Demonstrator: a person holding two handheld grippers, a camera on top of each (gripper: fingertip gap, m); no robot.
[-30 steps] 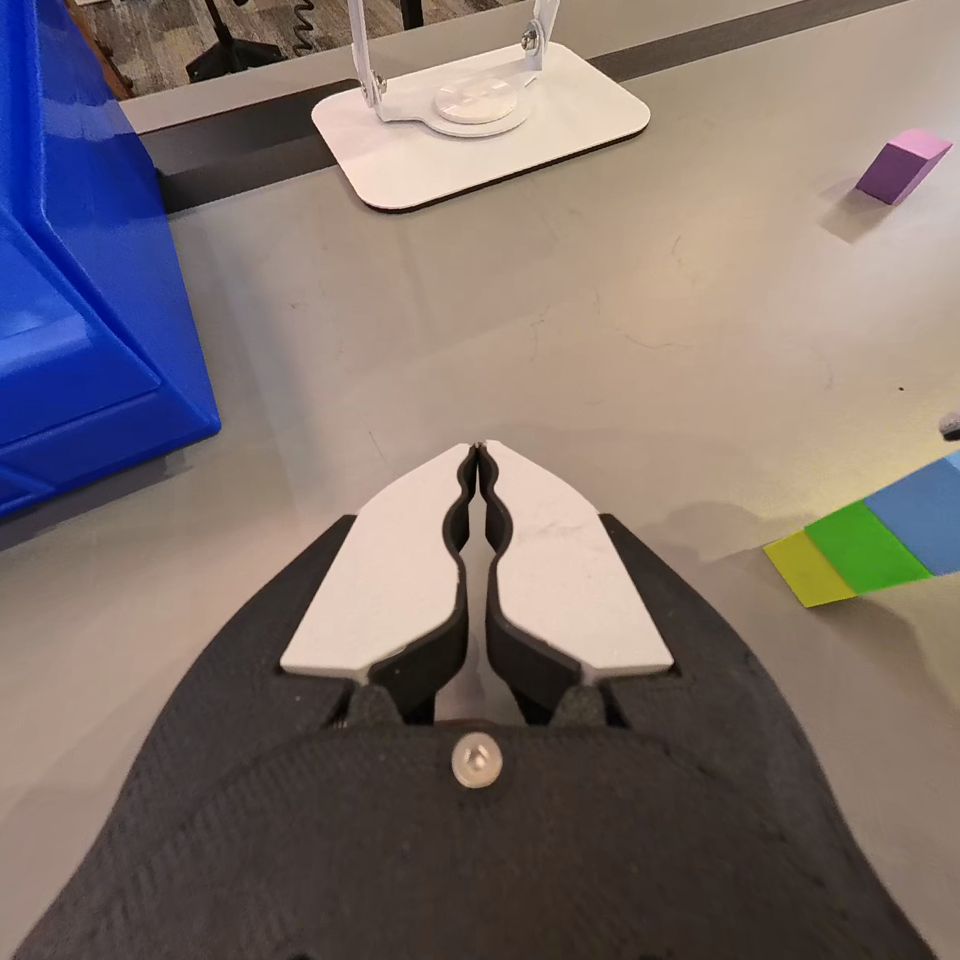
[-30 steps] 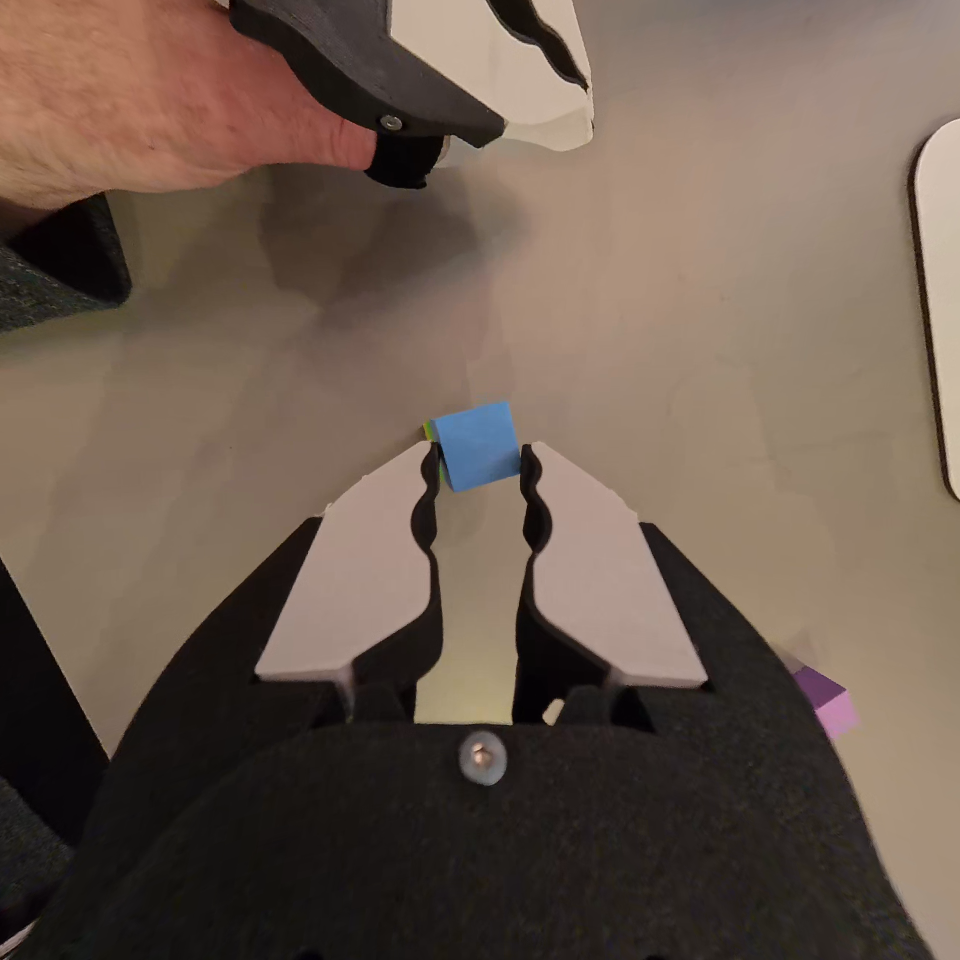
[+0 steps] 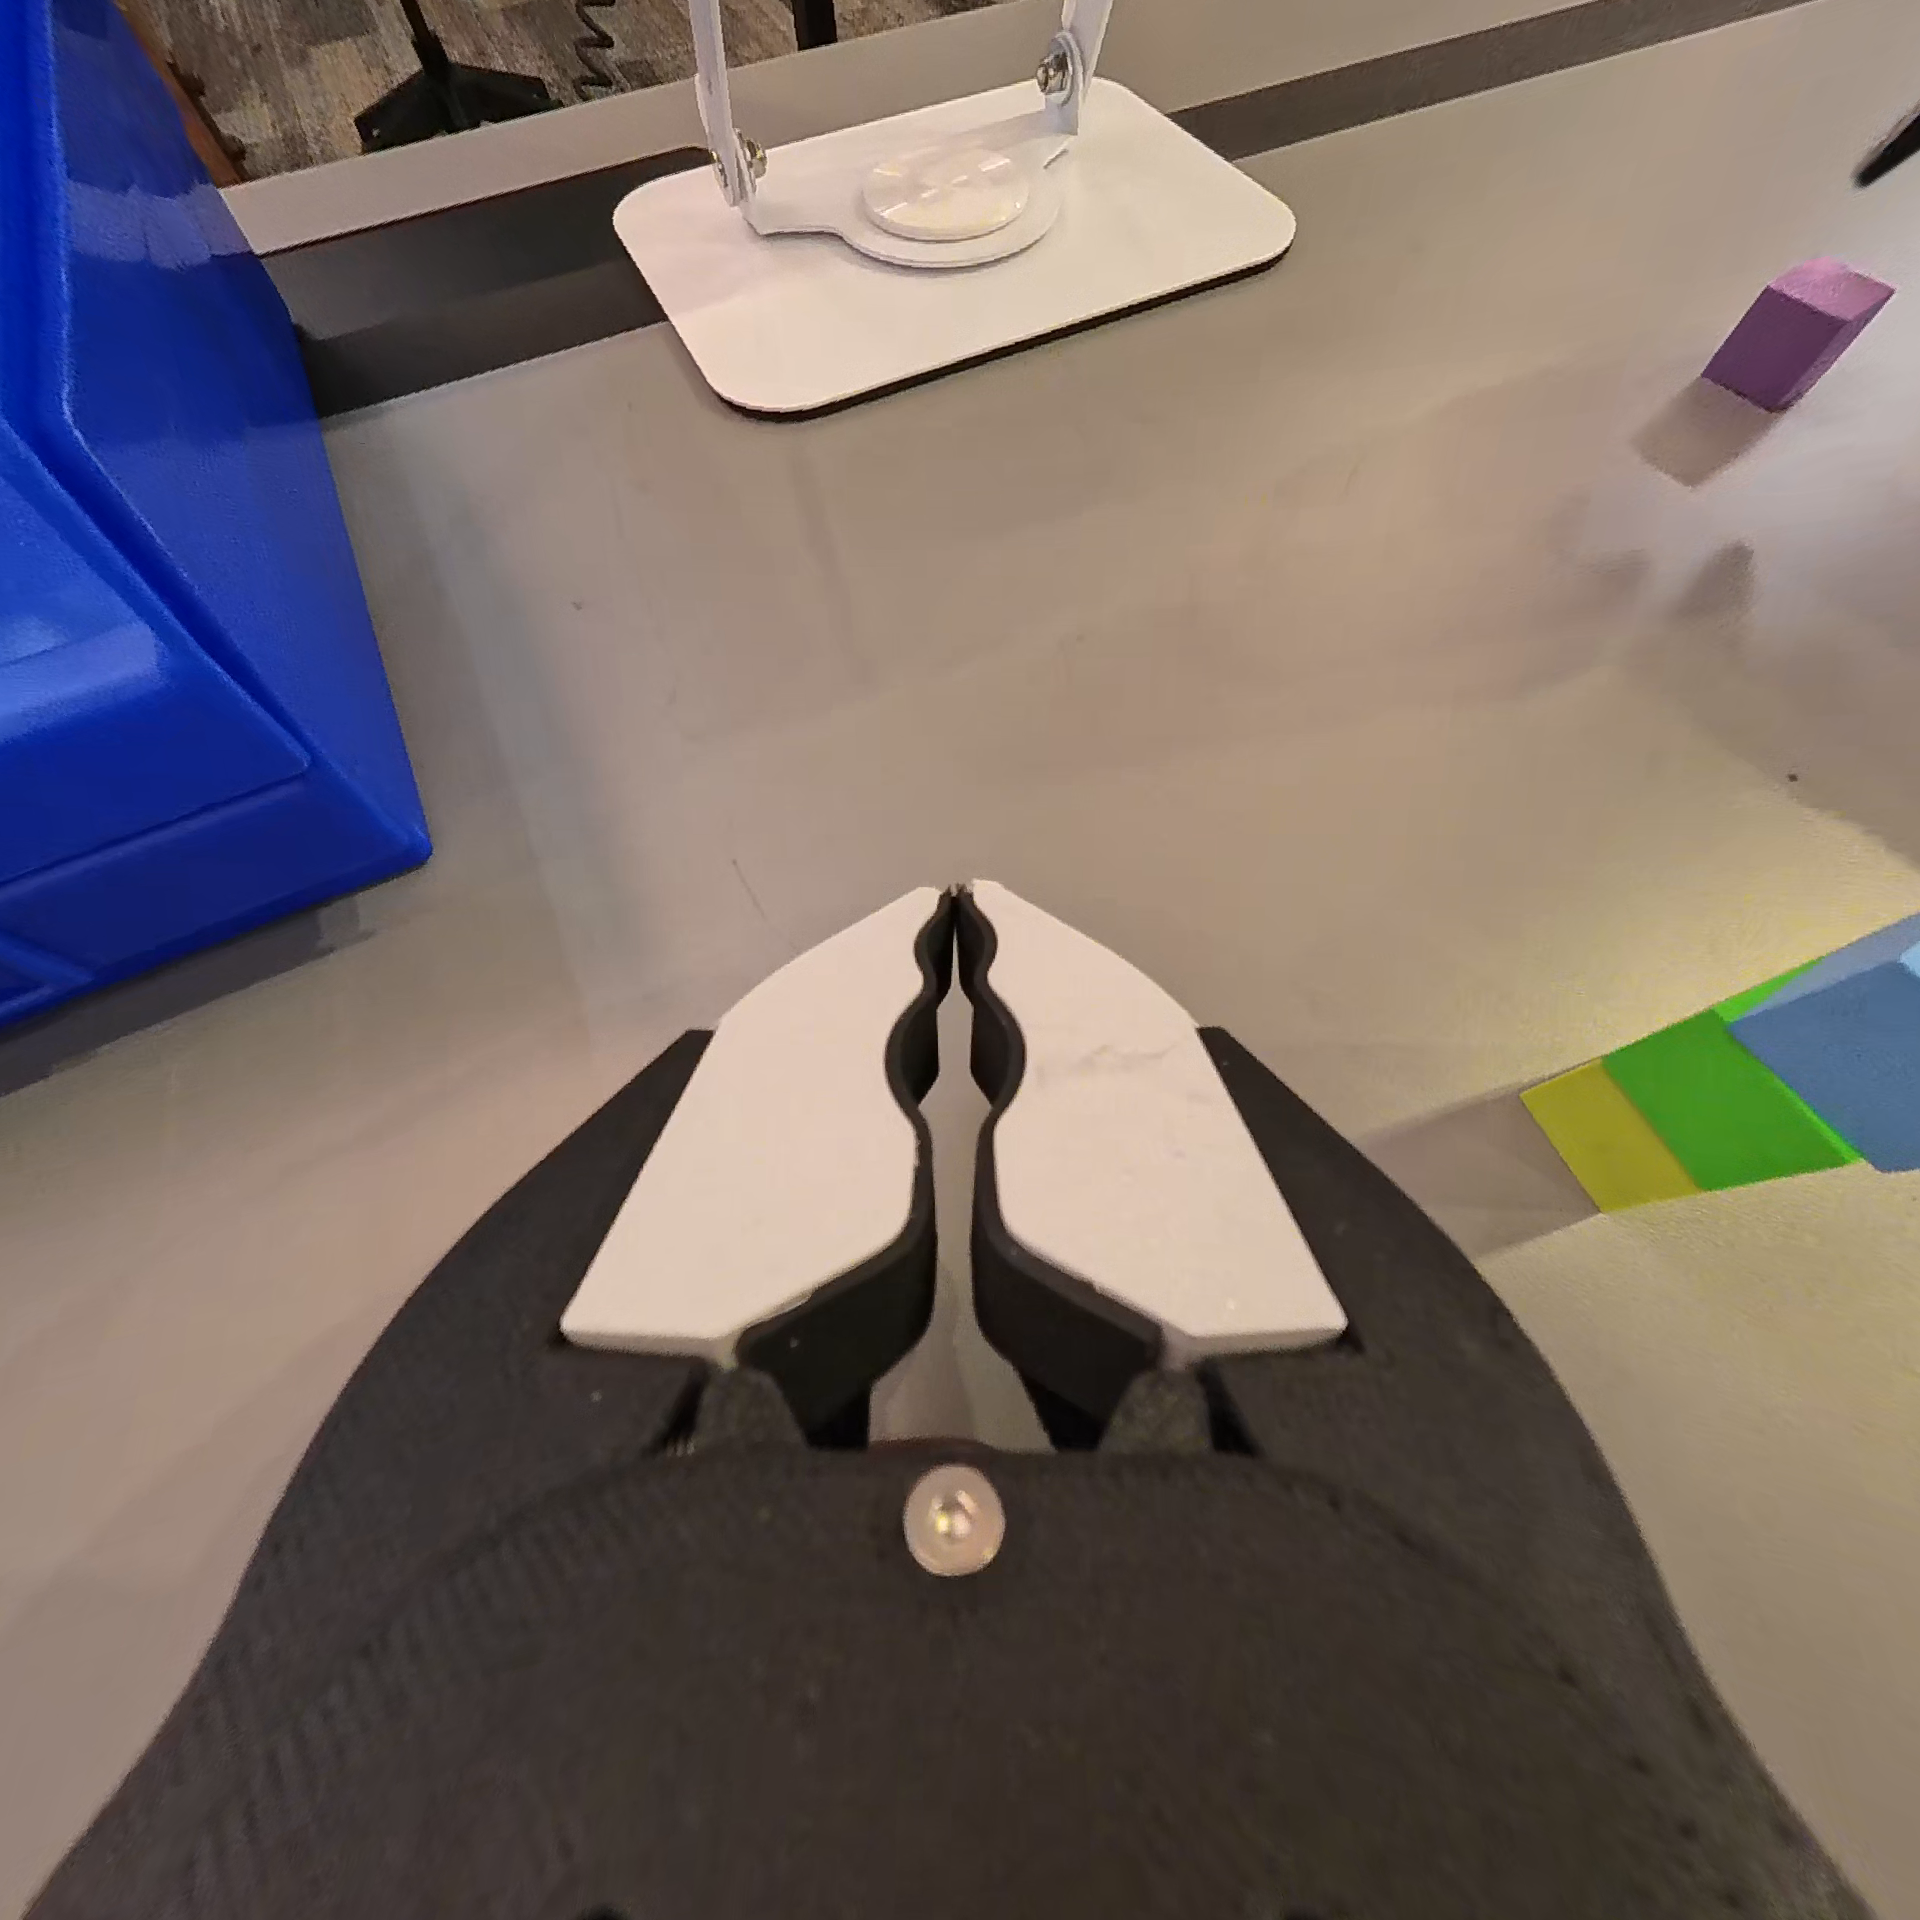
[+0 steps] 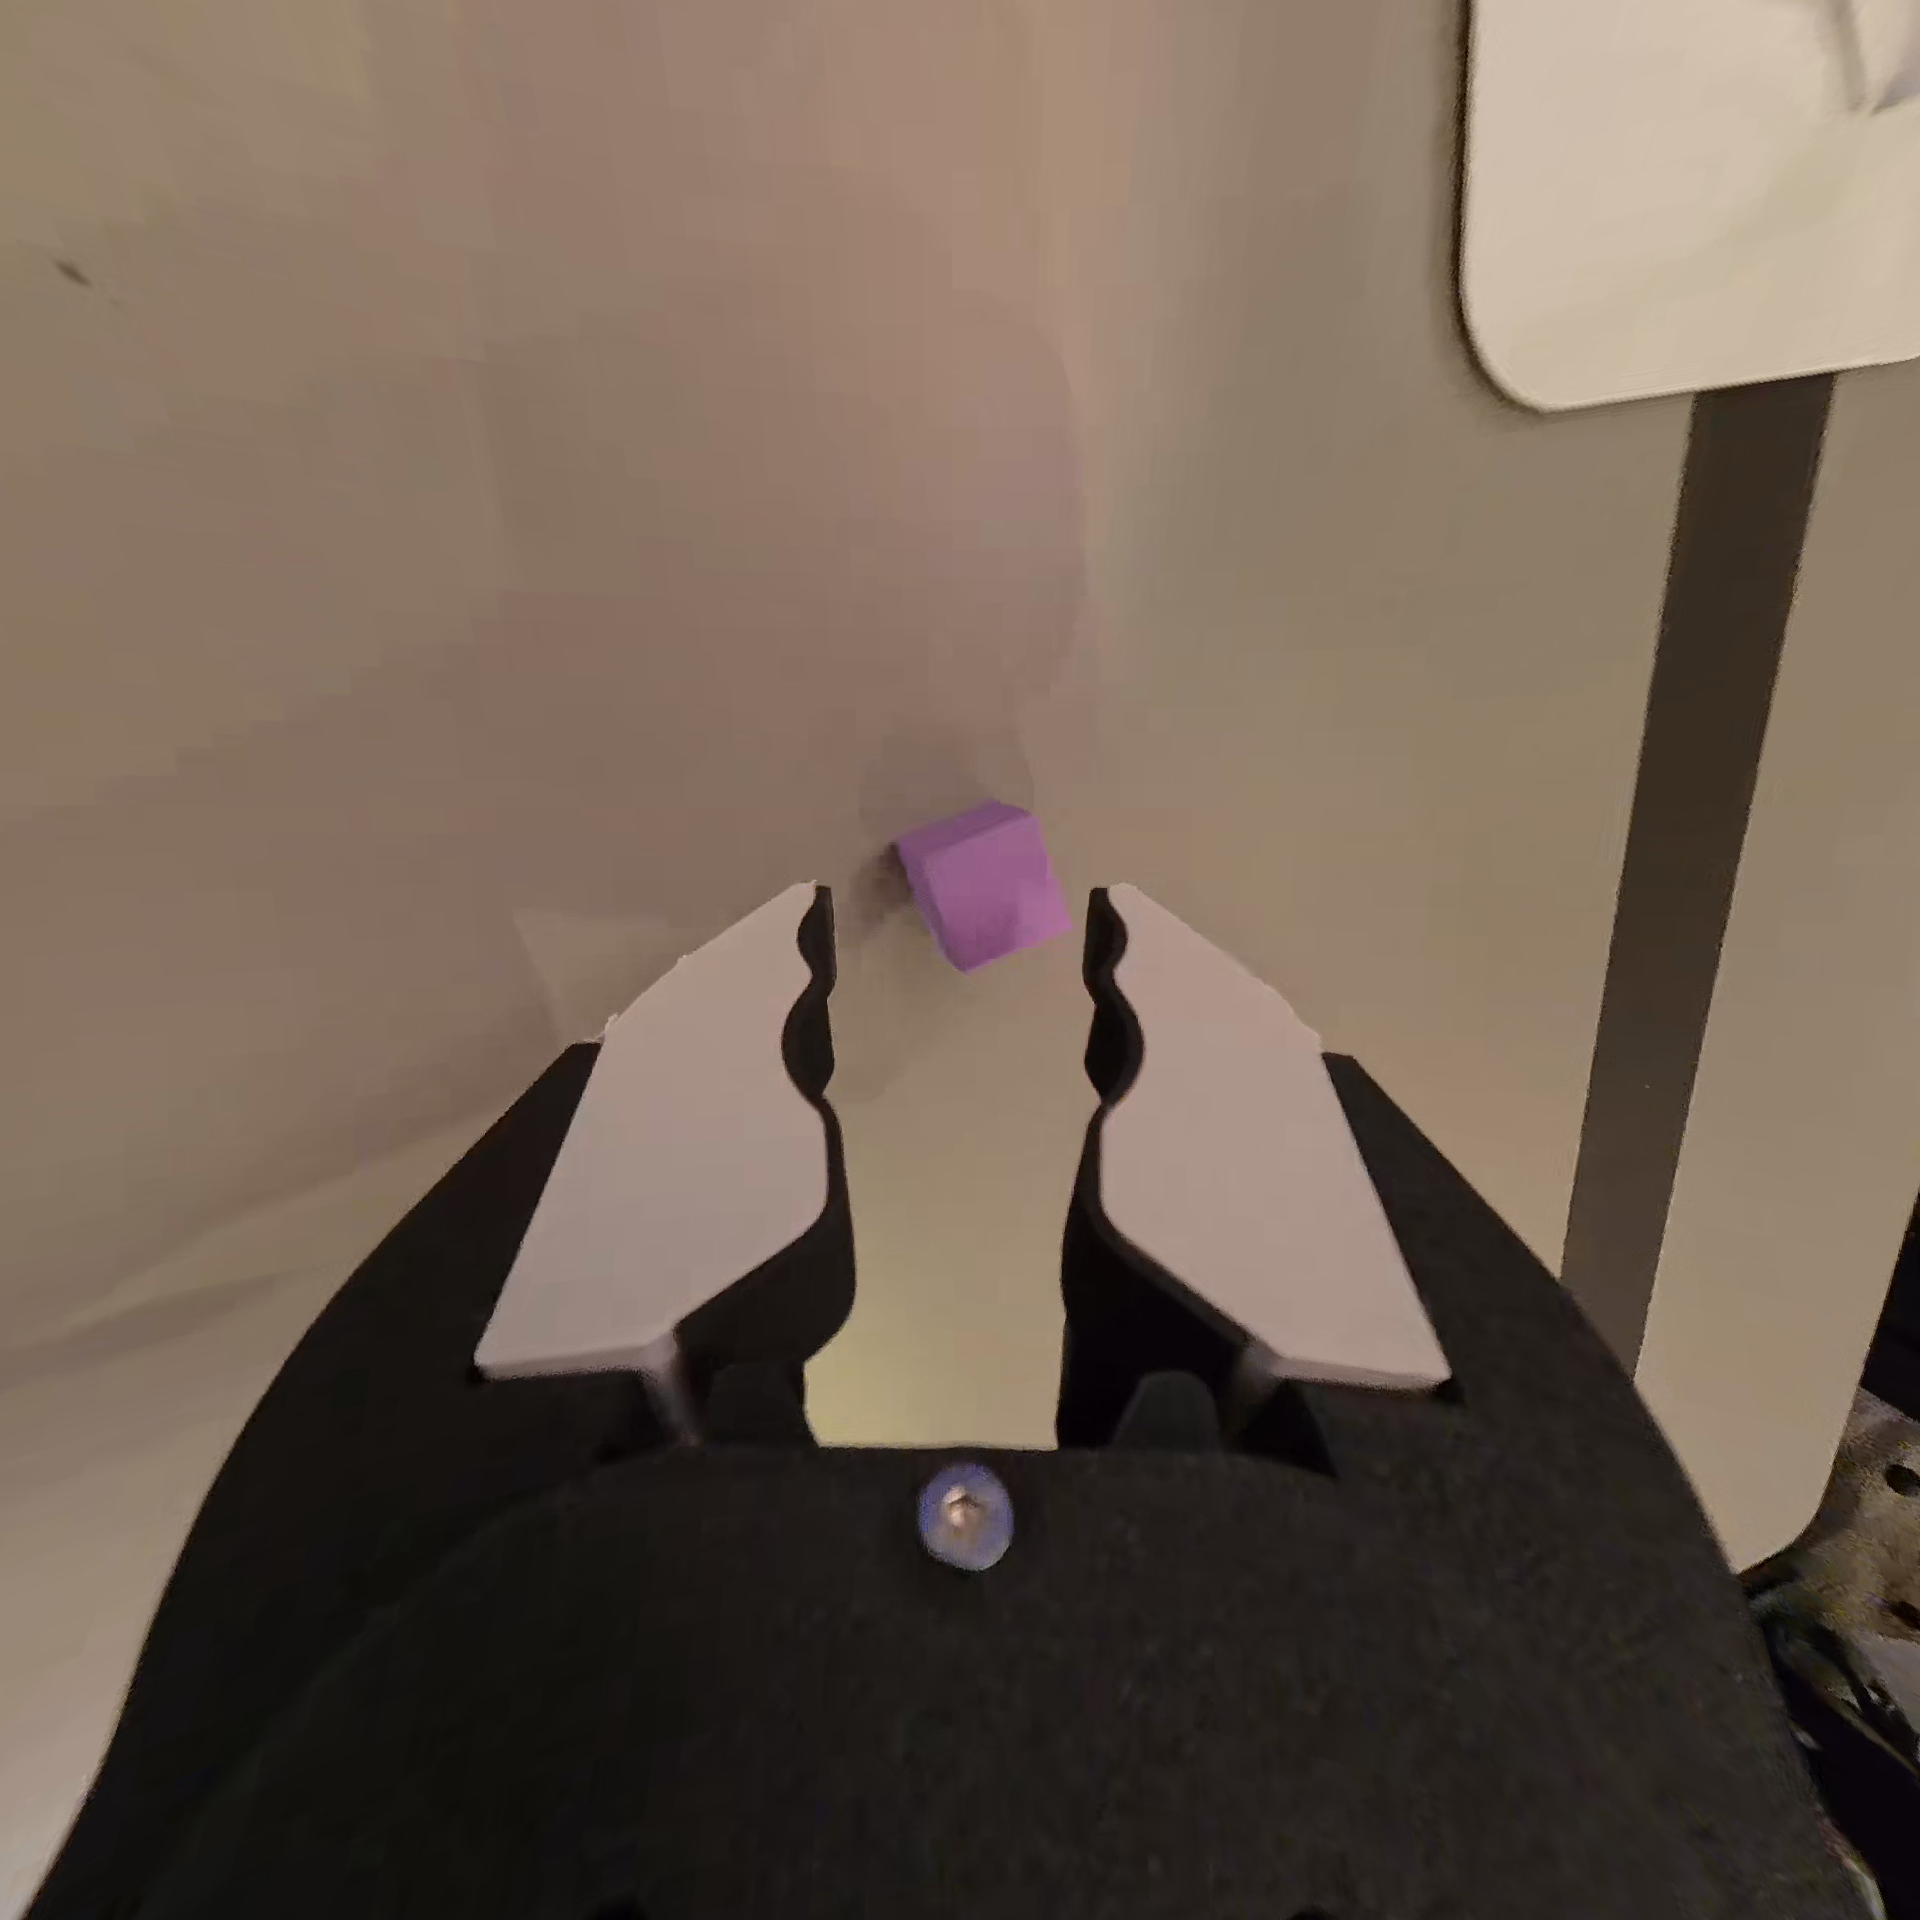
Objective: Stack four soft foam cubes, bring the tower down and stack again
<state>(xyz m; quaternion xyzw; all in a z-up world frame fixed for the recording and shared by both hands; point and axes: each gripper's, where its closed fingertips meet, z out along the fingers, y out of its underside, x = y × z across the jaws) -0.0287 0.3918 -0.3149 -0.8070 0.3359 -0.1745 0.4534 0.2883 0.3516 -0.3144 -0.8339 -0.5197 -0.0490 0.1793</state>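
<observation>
In the left wrist view my left gripper (image 3: 956,891) is shut with nothing between its pads, low over the grey table (image 3: 1039,623). At the right edge stands a stack of foam cubes: yellow (image 3: 1600,1143) at the bottom, green (image 3: 1725,1112) on it, blue (image 3: 1839,1060) on top. A purple cube (image 3: 1797,332) lies alone at the far right. In the right wrist view my right gripper (image 4: 958,904) is open above the purple cube (image 4: 982,896). The cube shows between the fingertips, with a gap to each pad.
A blue plastic bin (image 3: 156,582) stands at the left. A white stand base (image 3: 956,229) sits at the table's far side; it also shows in the right wrist view (image 4: 1683,187). A dark seam (image 4: 1694,831) runs down the table at right.
My right gripper opened and let go of the blue cube on the stack, then swung over to the purple cube. My left gripper stayed shut and hardly moved.
</observation>
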